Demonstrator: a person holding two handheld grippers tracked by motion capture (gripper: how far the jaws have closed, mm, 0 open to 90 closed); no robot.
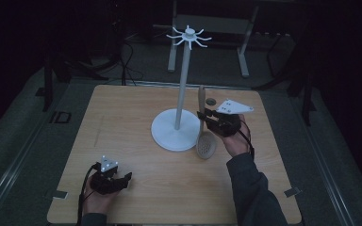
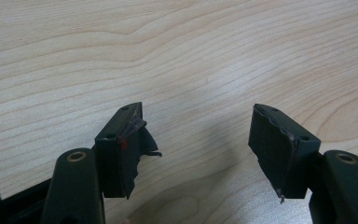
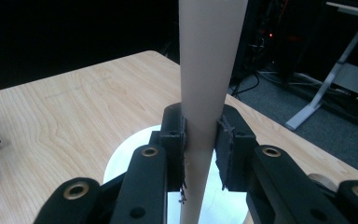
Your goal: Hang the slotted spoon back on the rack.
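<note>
Wooden spoon stands near-upright just beside the white stand's base, bowl on the tabletop, handle pinched between the right gripper fingers; the grip low on the handle suggests it is being raised toward the hooks. Nearest, the left gripper idles low over bare wood, fingers spread, holding nothing. Farther off, the hook crown tops the pole.

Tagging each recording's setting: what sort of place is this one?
Probably a dim lab or recording workspace: a wooden table holding a white hook stand, trailing floor cables, and metal desk legs behind.
</note>
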